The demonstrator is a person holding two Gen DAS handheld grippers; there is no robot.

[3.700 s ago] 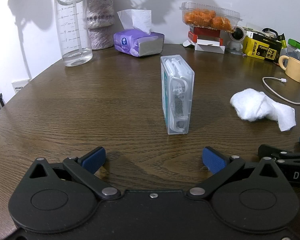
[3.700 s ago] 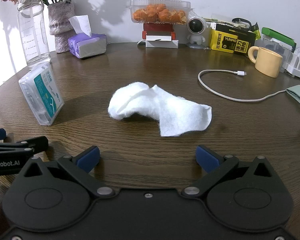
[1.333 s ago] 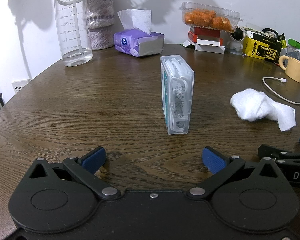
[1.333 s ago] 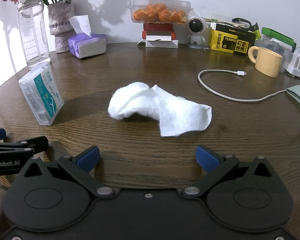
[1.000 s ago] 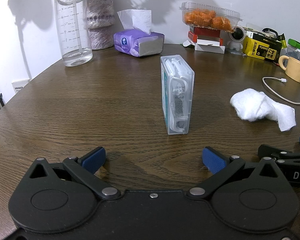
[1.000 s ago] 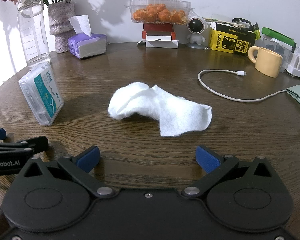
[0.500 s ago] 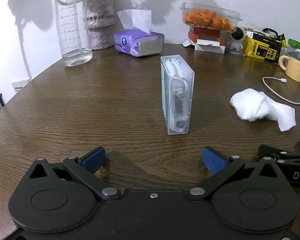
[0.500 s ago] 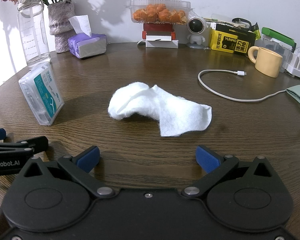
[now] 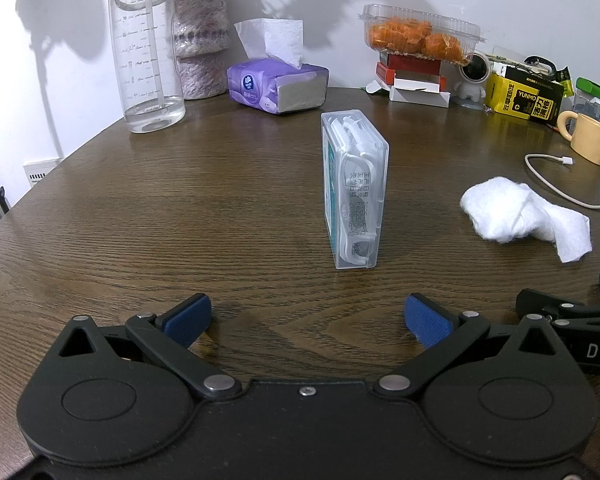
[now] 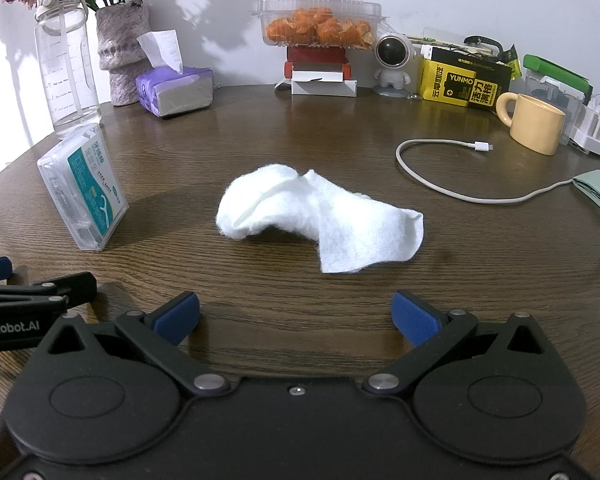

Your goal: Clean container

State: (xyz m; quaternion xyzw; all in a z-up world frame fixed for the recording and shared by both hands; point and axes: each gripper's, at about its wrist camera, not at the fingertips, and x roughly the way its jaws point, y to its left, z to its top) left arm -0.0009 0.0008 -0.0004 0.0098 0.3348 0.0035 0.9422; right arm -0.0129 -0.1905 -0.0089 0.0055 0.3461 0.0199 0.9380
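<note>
A clear plastic container [image 9: 354, 192] of floss picks with a teal label stands on edge on the brown wooden table, straight ahead of my left gripper [image 9: 306, 320], which is open and empty a short way in front of it. It also shows at the left of the right wrist view [image 10: 82, 186]. A crumpled white cloth [image 10: 320, 216] lies on the table ahead of my right gripper [image 10: 294, 316], which is open and empty. The cloth shows at the right of the left wrist view [image 9: 526, 214].
Along the back wall stand a clear water bottle [image 9: 146, 48], a vase [image 9: 200, 48], a purple tissue pack [image 9: 276, 86], a clamshell of oranges [image 9: 420, 36] on boxes, a yellow box [image 10: 466, 82] and a yellow mug [image 10: 534, 122]. A white cable [image 10: 444, 172] lies at the right.
</note>
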